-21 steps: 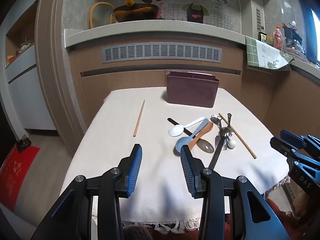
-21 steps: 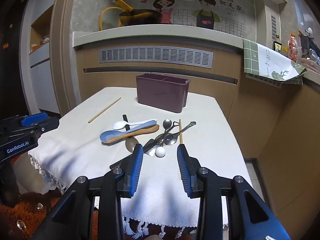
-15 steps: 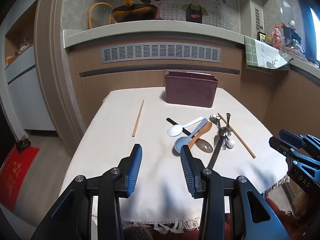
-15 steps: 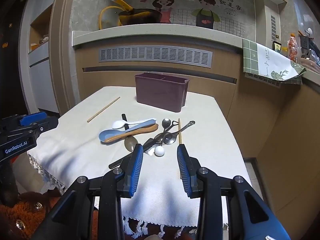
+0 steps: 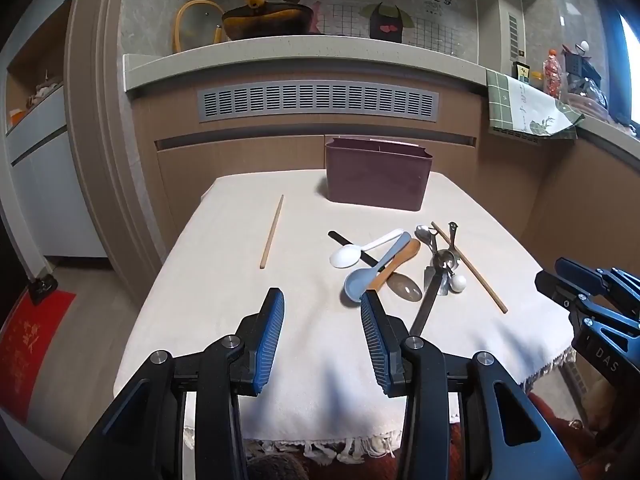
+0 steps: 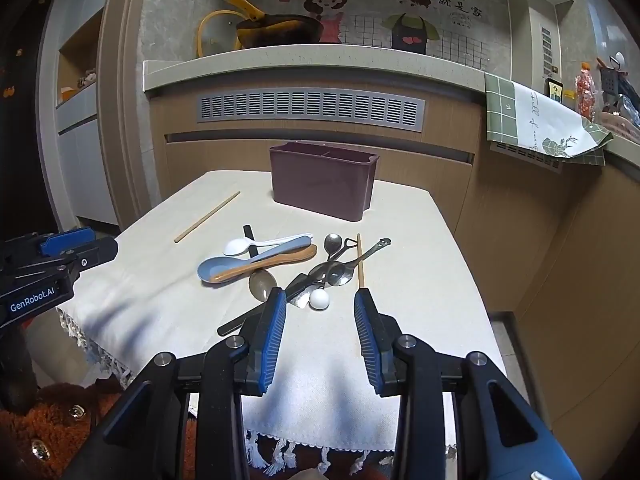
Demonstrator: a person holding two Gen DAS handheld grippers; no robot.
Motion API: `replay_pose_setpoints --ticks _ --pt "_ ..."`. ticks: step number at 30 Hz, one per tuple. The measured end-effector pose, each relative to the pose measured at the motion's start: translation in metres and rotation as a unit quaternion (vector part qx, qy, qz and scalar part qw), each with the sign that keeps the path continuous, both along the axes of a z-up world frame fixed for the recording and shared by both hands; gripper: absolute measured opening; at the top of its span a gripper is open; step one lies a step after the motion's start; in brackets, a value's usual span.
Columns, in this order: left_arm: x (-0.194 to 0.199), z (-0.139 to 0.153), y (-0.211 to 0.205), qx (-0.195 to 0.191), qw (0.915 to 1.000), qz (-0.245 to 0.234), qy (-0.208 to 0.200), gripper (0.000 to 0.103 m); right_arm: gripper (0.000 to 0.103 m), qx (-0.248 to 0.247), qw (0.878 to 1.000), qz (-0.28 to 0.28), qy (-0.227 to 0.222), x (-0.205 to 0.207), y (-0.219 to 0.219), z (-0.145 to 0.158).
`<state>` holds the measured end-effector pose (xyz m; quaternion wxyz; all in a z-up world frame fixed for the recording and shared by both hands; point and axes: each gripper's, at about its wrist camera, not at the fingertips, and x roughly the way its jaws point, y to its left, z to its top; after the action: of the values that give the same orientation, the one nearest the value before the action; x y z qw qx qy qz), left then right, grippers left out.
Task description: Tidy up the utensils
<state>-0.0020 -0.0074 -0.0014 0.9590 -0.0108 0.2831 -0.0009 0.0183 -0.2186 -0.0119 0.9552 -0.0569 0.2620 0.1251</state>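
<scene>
A dark purple utensil holder [image 5: 378, 178] [image 6: 323, 185] stands at the far side of the table. In front of it lies a pile of utensils: a white spoon [image 5: 347, 255], a blue spoon [image 5: 360, 282], a wooden spoon [image 6: 264, 266], metal spoons [image 6: 332, 272], a black-handled knife [image 5: 426, 304] and a chopstick [image 5: 470, 268]. A second chopstick [image 5: 272, 230] [image 6: 207, 217] lies apart at the left. My left gripper [image 5: 322, 300] is open and empty above the near table edge. My right gripper [image 6: 320, 300] is open and empty, just short of the pile.
The table carries a cream cloth [image 5: 224, 280] with a fringe at the near edge. A counter [image 5: 300, 50] with a pan [image 5: 264, 20] runs behind it. A green checked towel [image 6: 536, 120] hangs at the right. A red mat [image 5: 28, 340] lies on the floor at the left.
Both grippers have drifted slightly, so the table scene has shifted a little in each view. Both stay open and empty. No utensil has moved.
</scene>
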Motion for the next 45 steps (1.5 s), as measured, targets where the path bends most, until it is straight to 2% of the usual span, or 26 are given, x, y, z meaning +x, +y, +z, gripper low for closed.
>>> replay_pose_setpoints --ticks 45 --pt "0.0021 -0.0057 -0.0001 -0.001 1.0000 -0.004 0.004 0.041 0.034 0.001 1.000 0.000 0.002 -0.0011 0.0017 0.0003"
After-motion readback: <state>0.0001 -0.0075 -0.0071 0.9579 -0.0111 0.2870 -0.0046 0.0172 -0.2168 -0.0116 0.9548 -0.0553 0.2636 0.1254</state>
